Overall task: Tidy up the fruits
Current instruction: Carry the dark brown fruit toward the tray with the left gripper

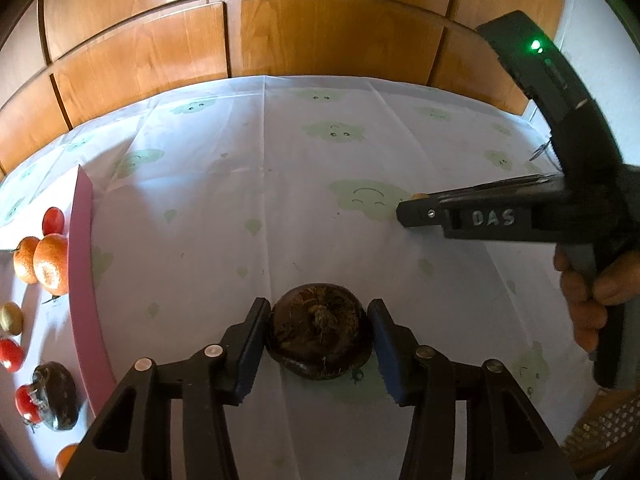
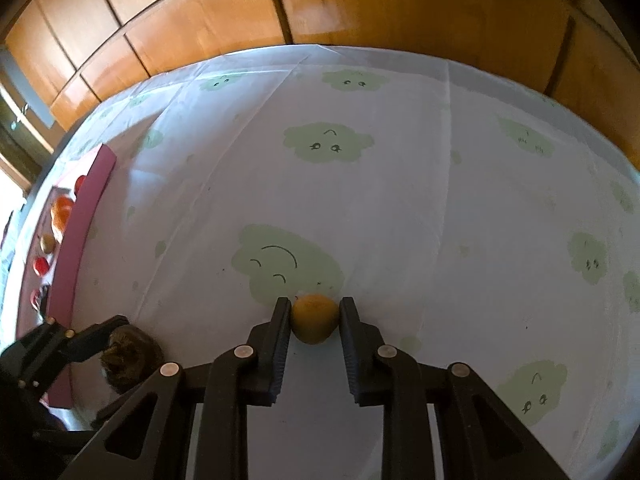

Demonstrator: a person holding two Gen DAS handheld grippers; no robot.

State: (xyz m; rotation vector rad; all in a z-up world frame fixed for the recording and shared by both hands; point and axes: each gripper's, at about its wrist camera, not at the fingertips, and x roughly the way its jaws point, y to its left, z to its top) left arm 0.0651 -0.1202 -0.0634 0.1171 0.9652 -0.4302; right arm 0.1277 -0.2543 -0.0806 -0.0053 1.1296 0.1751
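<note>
Left wrist: the left tool (image 1: 318,338) pinches a dark round fruit (image 1: 319,338) (bumpy, might slip). The right tool (image 2: 314,320) hugs a small yellow fruit (image 2: 313,318) that could roll off the table (image 2: 440,208).

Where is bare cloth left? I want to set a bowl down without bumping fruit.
Free: the tablecloth between the yellow fruit and the wooden panels, and rightward. Crowded: past the pink divider, where oranges and tomatoes sit.

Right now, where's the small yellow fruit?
The small yellow fruit sits on the tablecloth between the fingers of the right gripper, at the edge of a green cloud print; the dark brown fruit lies to its left.
</note>
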